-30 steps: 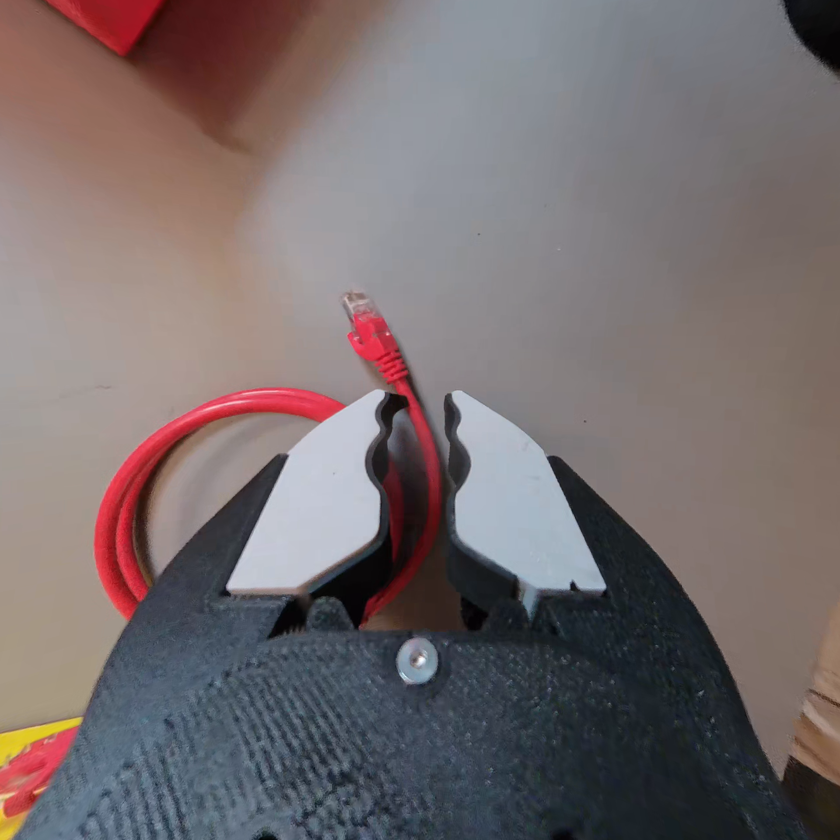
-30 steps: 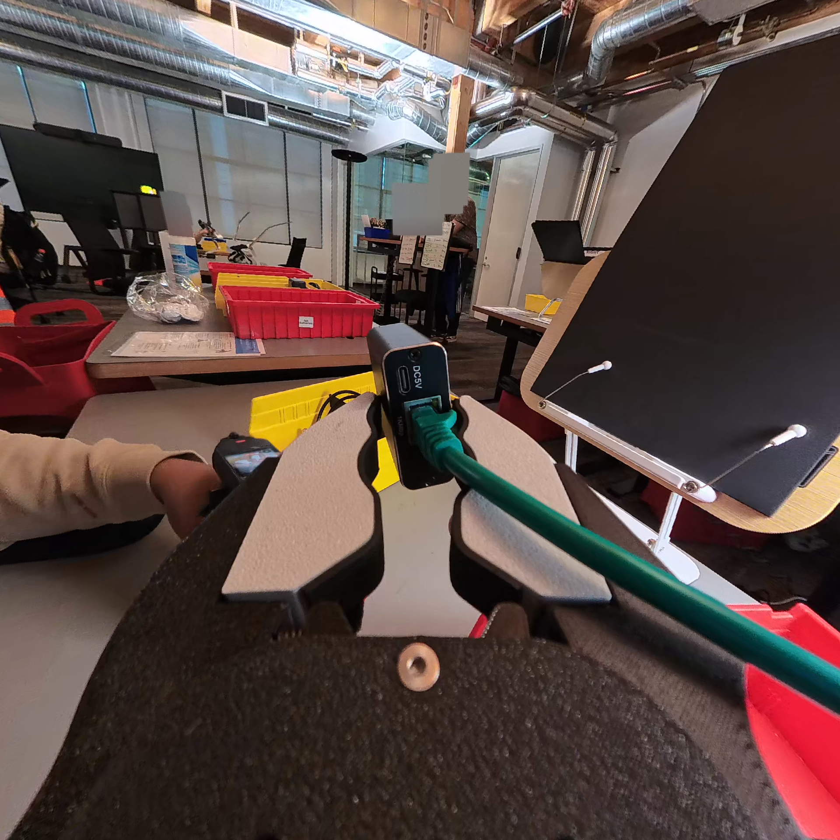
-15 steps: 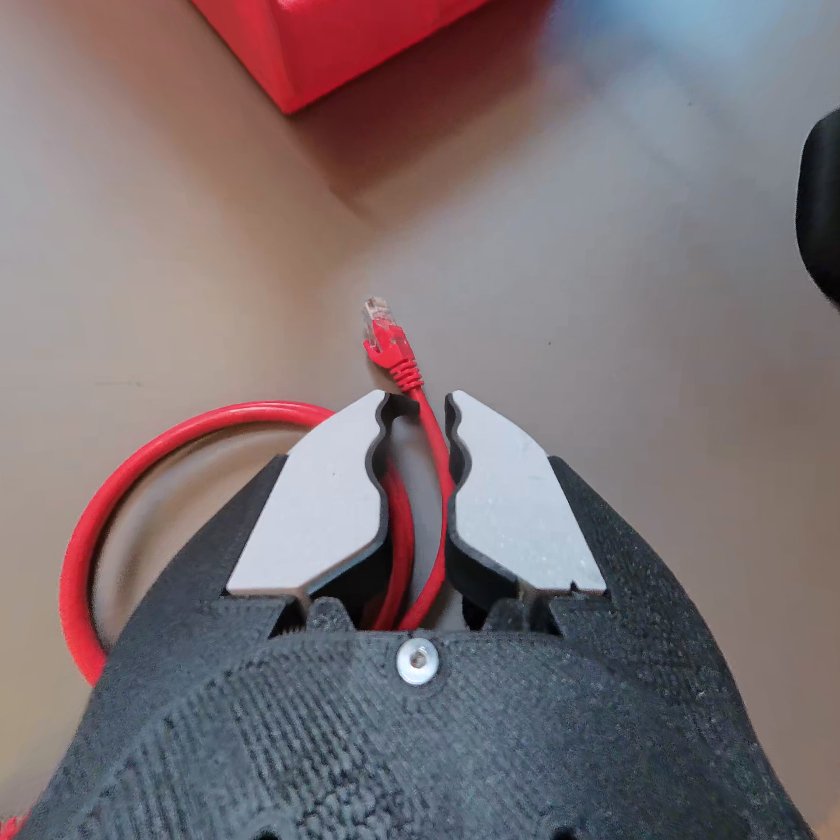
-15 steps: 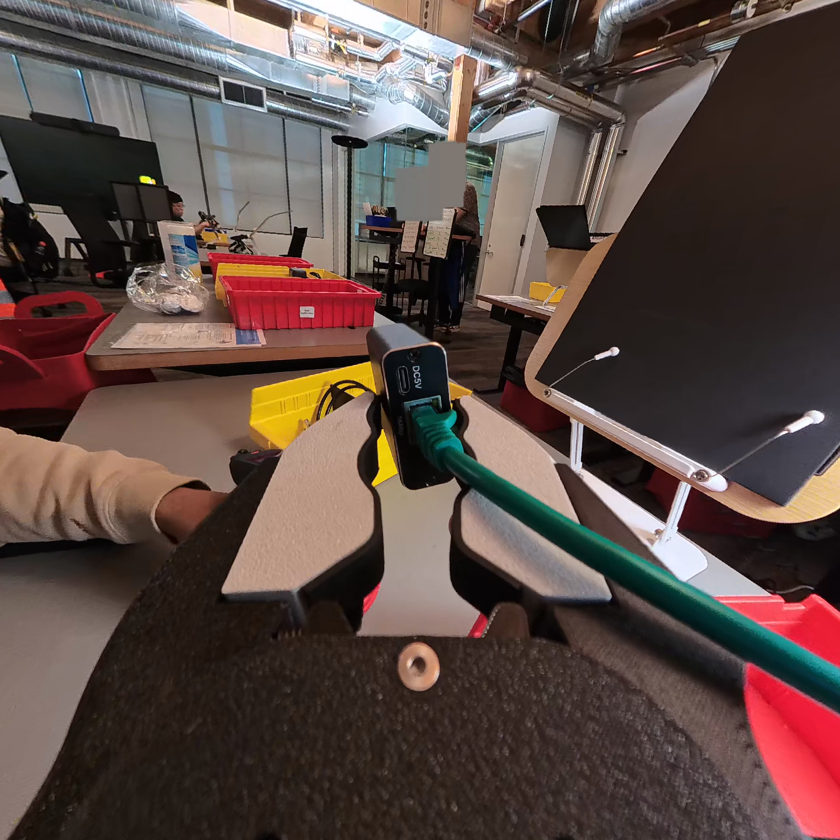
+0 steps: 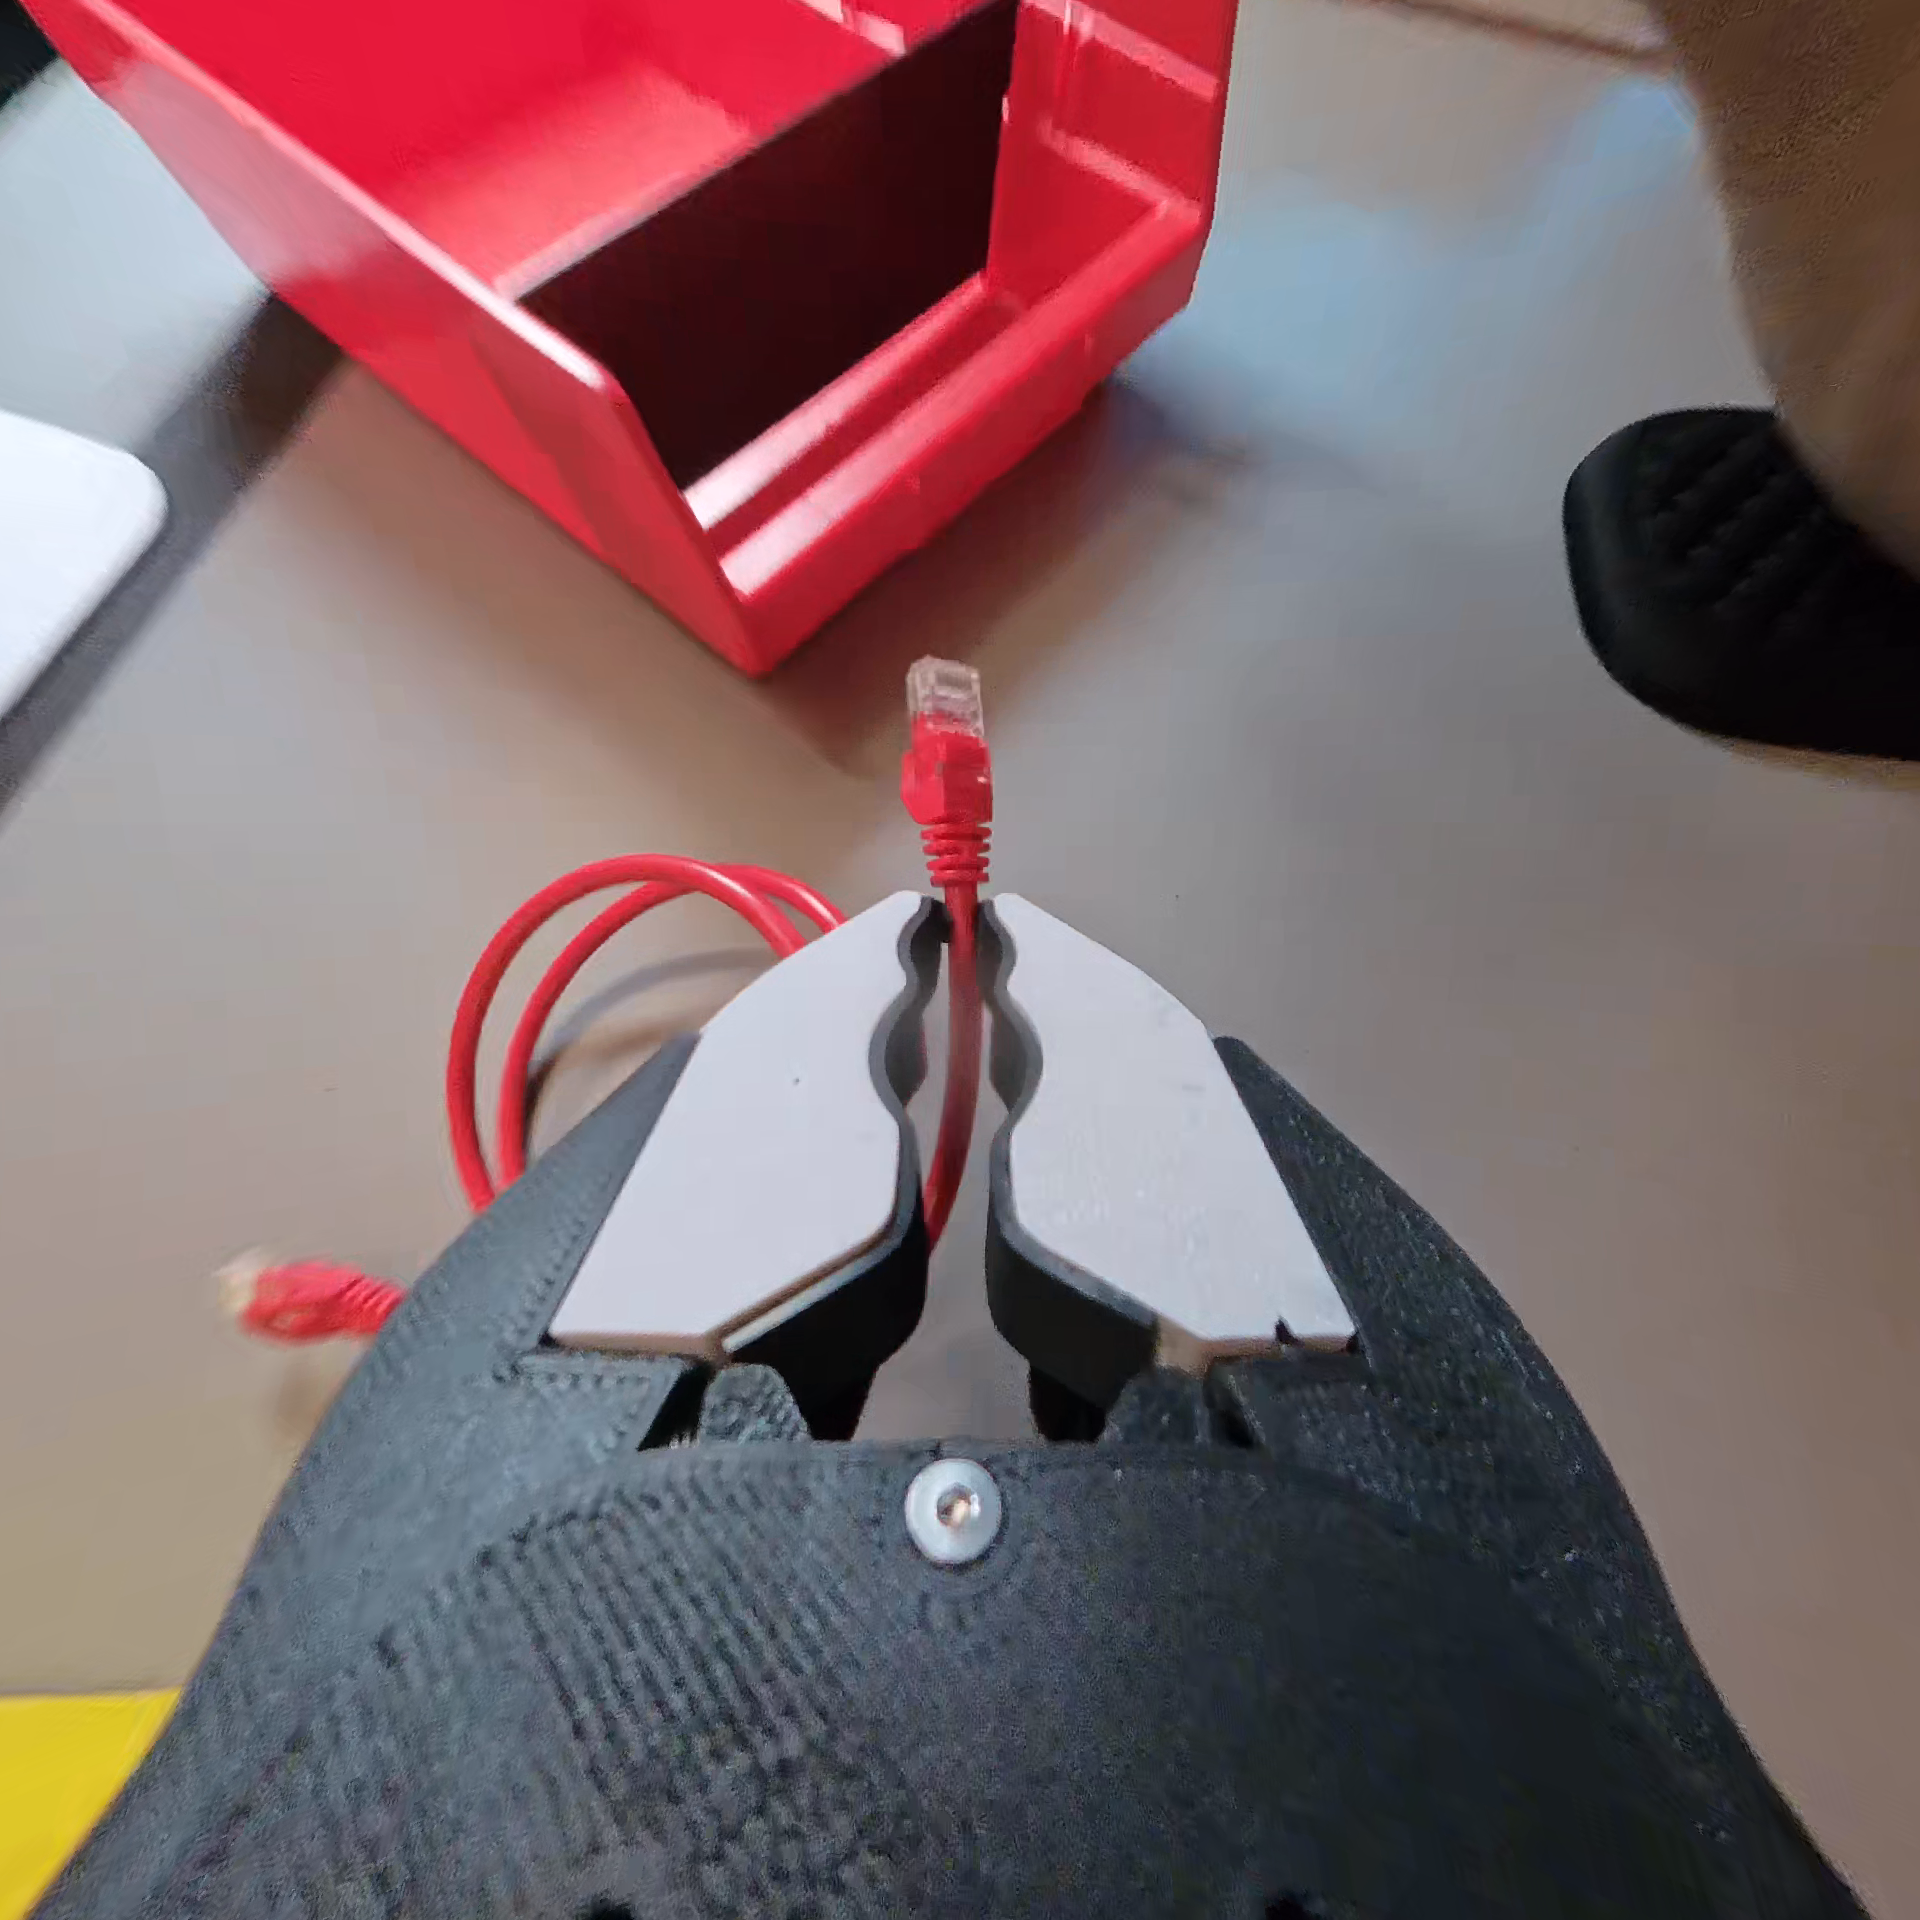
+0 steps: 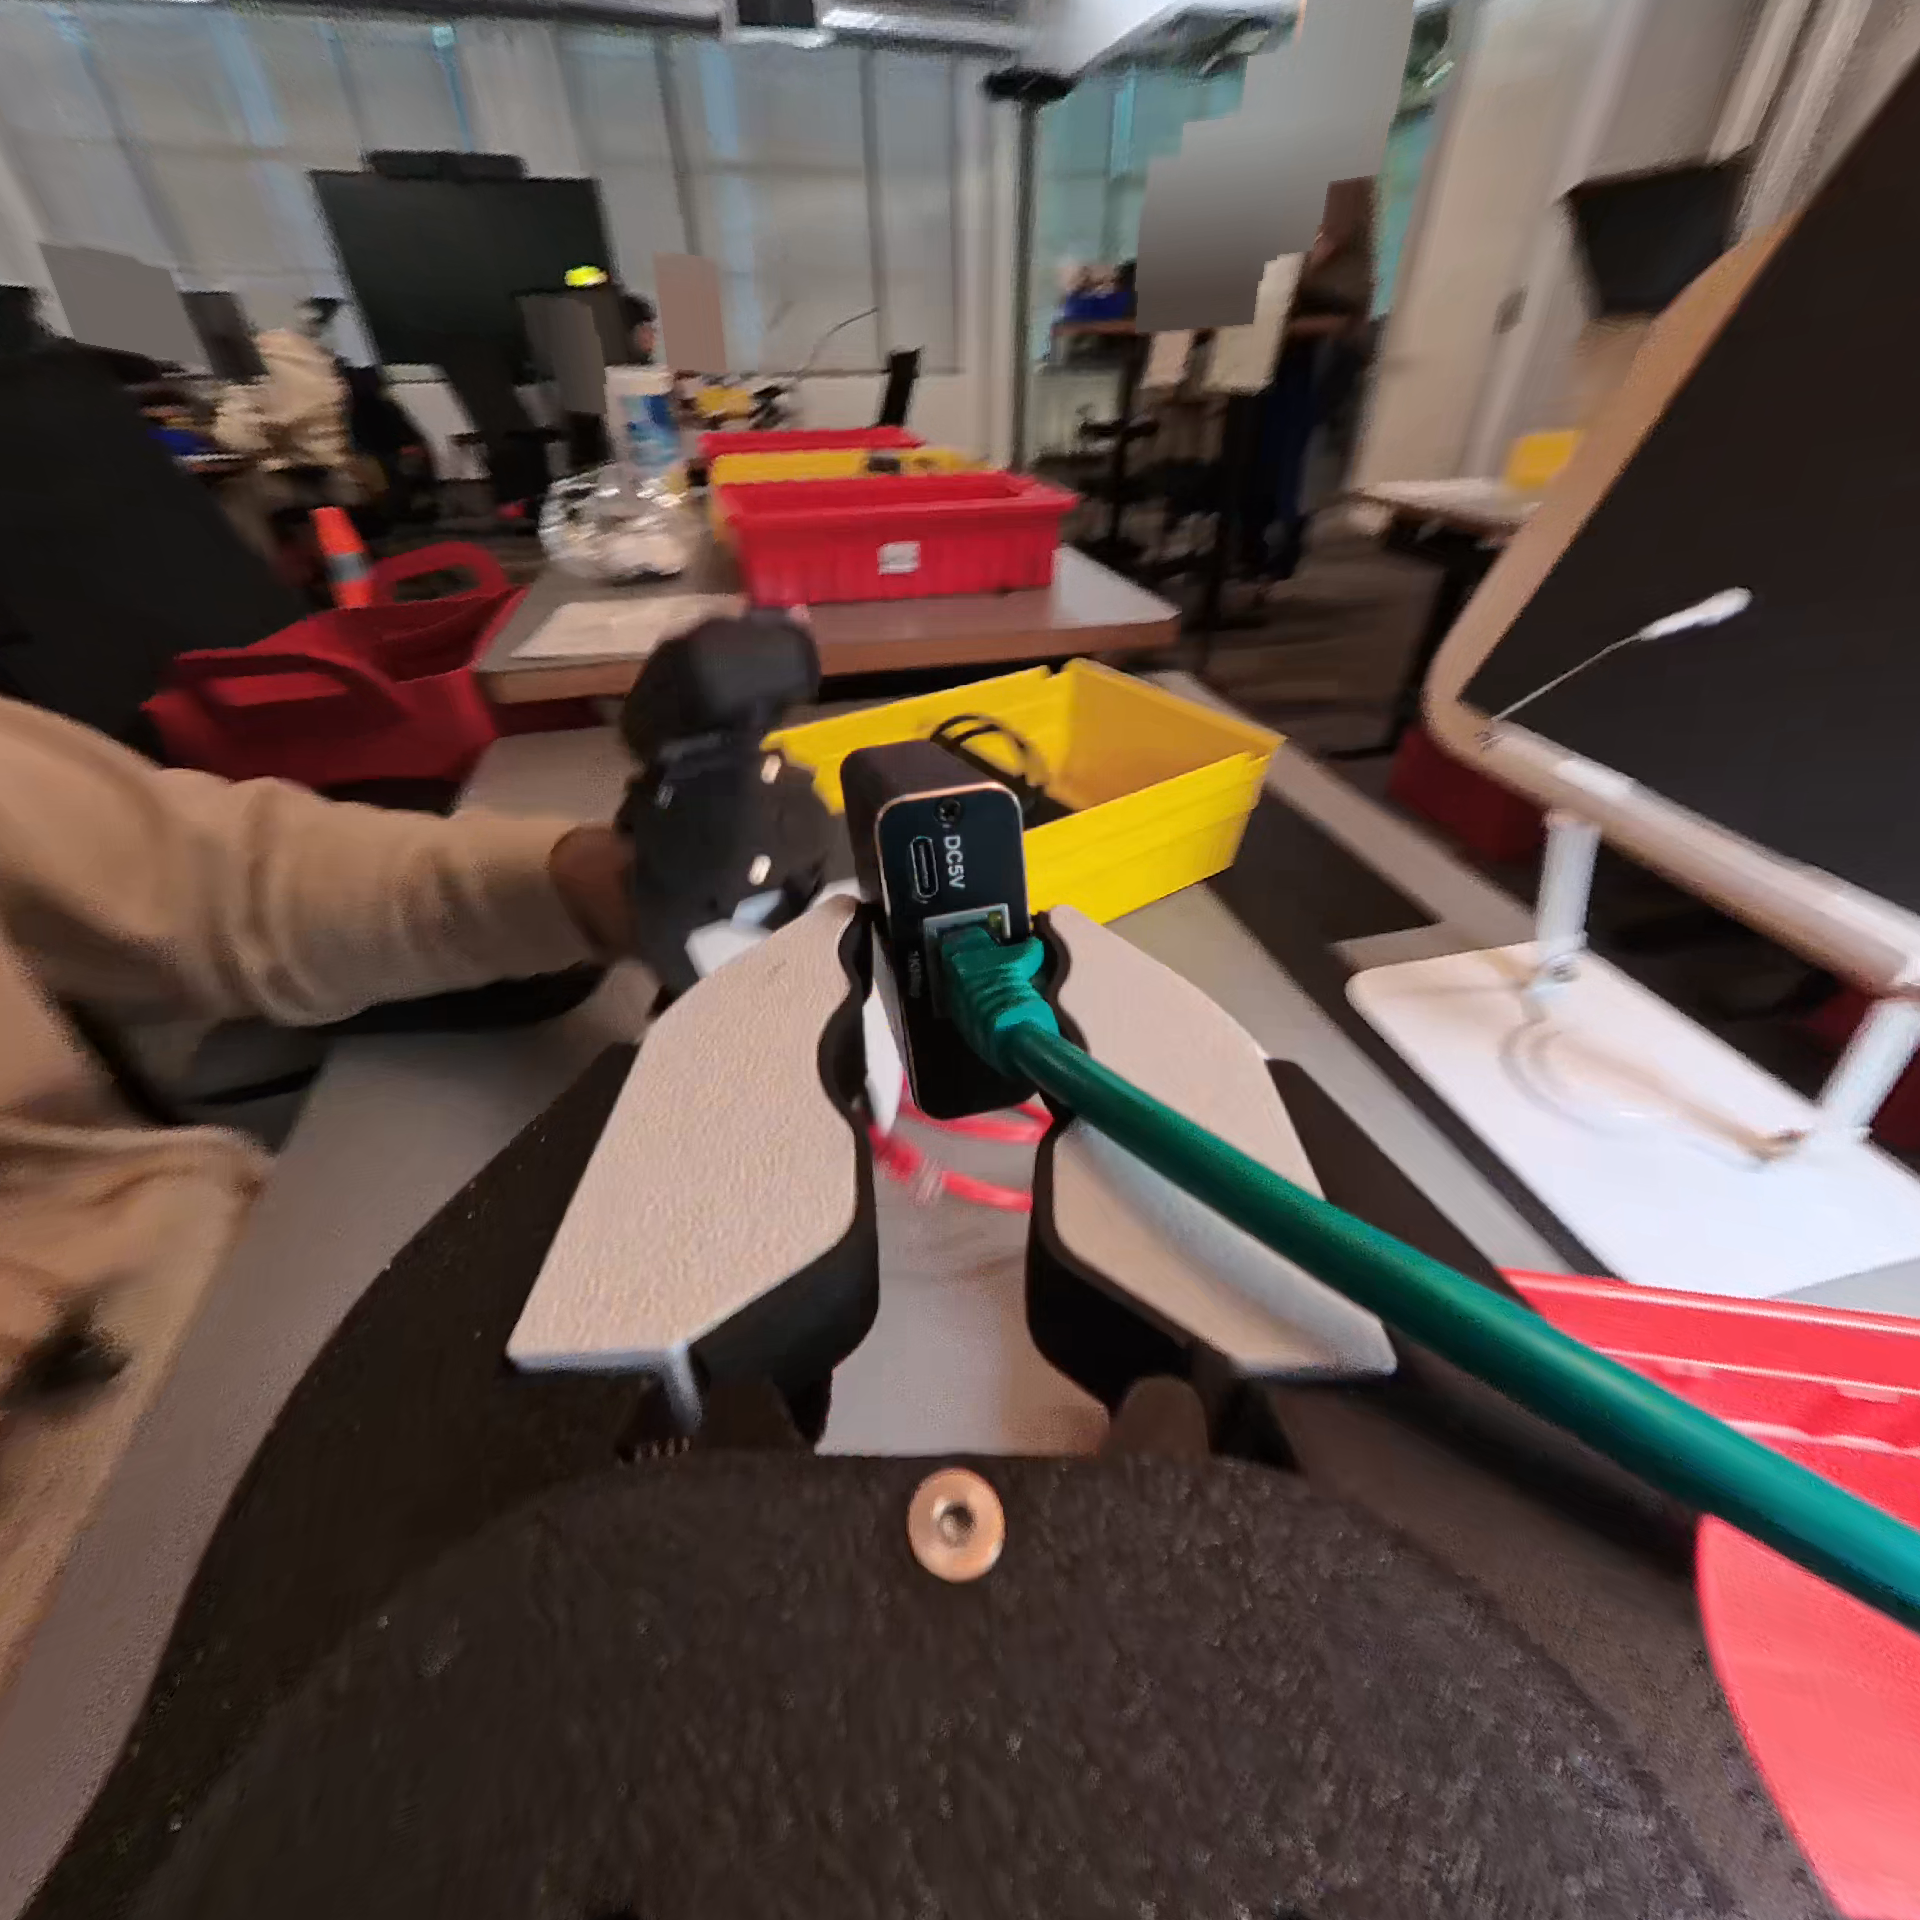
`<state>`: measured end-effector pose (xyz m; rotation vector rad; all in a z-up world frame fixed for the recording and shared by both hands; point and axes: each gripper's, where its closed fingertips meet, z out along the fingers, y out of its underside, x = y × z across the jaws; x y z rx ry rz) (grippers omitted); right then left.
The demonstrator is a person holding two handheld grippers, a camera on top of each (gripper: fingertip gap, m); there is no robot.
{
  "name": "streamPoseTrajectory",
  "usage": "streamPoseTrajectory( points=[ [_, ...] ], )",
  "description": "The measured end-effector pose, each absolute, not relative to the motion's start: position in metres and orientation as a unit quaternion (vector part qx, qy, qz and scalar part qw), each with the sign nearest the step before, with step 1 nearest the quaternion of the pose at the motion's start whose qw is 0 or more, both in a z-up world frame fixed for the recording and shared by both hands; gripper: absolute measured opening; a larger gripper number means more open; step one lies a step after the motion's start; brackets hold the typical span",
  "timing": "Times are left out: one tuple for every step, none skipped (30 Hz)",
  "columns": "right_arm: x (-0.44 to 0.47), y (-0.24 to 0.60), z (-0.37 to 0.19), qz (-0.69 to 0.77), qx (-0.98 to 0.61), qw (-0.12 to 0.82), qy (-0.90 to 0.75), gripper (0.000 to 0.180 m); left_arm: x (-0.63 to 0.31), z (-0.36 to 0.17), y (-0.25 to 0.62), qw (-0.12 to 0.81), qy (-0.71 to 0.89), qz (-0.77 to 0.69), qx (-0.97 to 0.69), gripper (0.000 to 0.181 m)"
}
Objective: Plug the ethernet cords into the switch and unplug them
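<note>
My left gripper (image 5: 961, 914) is shut on a red ethernet cord (image 5: 961, 1039). Its clear plug (image 5: 943, 696) sticks out past the fingertips, pointing forward, above the table. The rest of the cord hangs in loops (image 5: 582, 935) at the left, with its other plug (image 5: 301, 1299) low at the left. My right gripper (image 6: 951, 920) is shut on a small black switch (image 6: 940, 862), held upright. A green ethernet cord (image 6: 1351, 1236) is plugged into the switch and runs off to the lower right. The left gripper (image 6: 727, 821) shows beyond it, held by a hand.
A red bin (image 5: 852, 457) stands on the grey table just ahead of the red plug. A yellow bin (image 6: 1143, 790) with a black cable sits behind the switch. A tilted black board on a white stand (image 6: 1621, 1174) is at the right. A red bin's edge (image 6: 1766, 1382) lies at the lower right. About 15 cm separates my left fingertips from my right.
My left gripper has closed on the red cord and lifted it, the plug now pointing toward the red bin. The right gripper has tilted down and turned, still holding the switch.
</note>
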<state>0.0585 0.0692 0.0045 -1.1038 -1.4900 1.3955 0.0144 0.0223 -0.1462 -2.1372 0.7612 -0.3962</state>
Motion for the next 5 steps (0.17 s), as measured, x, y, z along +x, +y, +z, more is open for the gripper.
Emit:
streamPoseTrajectory(
  points=[
    [0.061,0.066,-0.001,0.563,-0.434,0.373,-0.596,0.028,0.011,-0.134,0.02,0.42,0.307,-0.15,-0.841,0.007],
    [0.063,0.064,-0.005,0.576,-0.432,0.349,-0.599,0.028,0.009,-0.122,0.017,0.431,0.313,-0.145,-0.834,0.007],
    [0.064,0.061,-0.008,0.591,-0.432,0.325,-0.599,0.028,0.007,-0.112,0.013,0.44,0.317,-0.142,-0.828,0.006],
    [0.064,0.06,-0.011,0.605,-0.434,0.304,-0.594,0.028,0.007,-0.103,0.01,0.448,0.323,-0.139,-0.822,0.007],
    [0.063,0.059,-0.013,0.618,-0.437,0.286,-0.587,0.028,0.007,-0.096,0.006,0.453,0.33,-0.133,-0.818,0.007]
  ],
)
